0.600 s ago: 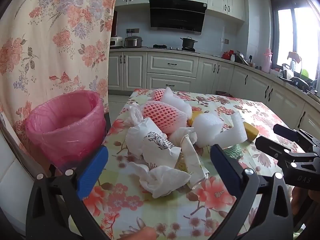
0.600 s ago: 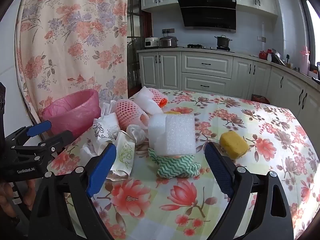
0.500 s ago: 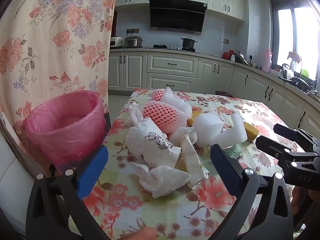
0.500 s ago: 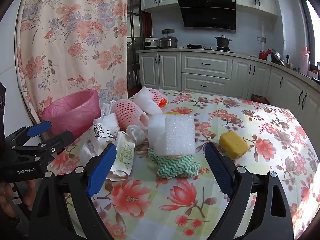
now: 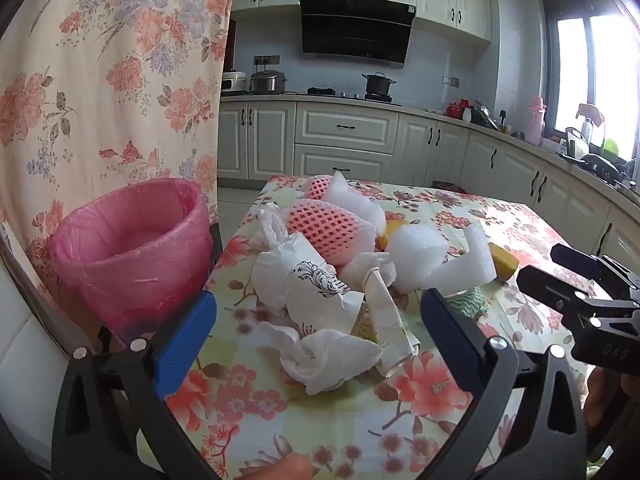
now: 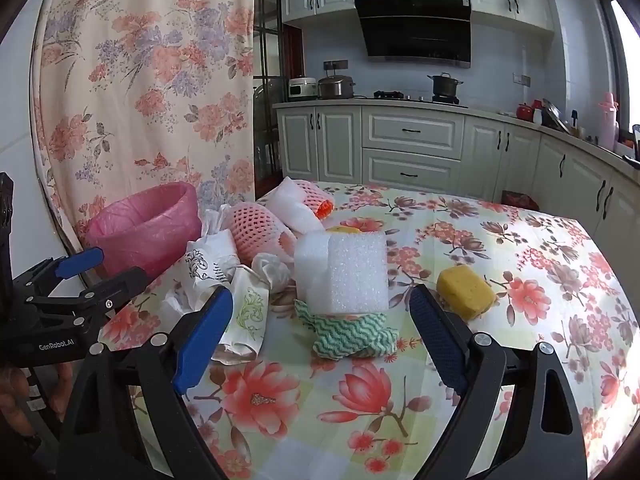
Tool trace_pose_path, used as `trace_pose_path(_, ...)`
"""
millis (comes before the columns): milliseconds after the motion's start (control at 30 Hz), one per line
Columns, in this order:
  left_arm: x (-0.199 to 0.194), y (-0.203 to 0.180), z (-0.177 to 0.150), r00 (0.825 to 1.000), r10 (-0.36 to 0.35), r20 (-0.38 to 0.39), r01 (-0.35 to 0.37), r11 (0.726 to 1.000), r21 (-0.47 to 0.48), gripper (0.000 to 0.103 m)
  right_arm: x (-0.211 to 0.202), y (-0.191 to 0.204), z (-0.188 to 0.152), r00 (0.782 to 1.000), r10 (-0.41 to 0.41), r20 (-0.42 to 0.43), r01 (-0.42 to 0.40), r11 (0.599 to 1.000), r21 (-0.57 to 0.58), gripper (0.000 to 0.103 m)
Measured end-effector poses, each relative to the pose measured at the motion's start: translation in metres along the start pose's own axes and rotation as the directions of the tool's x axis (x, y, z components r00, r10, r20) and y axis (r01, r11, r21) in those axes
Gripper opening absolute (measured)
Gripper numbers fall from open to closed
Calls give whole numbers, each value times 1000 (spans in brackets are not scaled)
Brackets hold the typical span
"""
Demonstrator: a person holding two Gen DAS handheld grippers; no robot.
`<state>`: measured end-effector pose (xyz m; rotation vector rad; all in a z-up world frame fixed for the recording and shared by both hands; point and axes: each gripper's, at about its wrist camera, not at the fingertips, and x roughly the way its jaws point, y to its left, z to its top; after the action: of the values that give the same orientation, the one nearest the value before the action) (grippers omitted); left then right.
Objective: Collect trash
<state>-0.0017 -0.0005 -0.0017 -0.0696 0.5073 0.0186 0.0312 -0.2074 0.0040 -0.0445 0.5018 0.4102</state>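
Note:
A heap of trash lies on the floral table (image 5: 304, 412): crumpled white tissue (image 5: 328, 356), printed paper wrappers (image 5: 316, 292), pink foam fruit nets (image 5: 328, 228), white foam blocks (image 6: 352, 276), a green zigzag cloth (image 6: 352, 336) and a yellow sponge (image 6: 464, 288). A bin lined with a pink bag (image 5: 132, 248) stands off the table's left edge. My left gripper (image 5: 316, 332) is open and empty, just short of the tissue. My right gripper (image 6: 320, 336) is open and empty, before the cloth and foam. Each gripper shows in the other's view.
A floral curtain (image 5: 100, 80) hangs on the left behind the bin (image 6: 148, 224). Kitchen cabinets and a counter with pots run along the back and right. The right part of the tablecloth (image 6: 540, 264) carries only the sponge.

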Motion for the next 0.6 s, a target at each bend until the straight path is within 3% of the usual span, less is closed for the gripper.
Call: trace_pose_path(600,1,1,1,1000,2,2,-2,1000,0,99,-2,3,1,1000,-2,5,2,1000,-3,85)
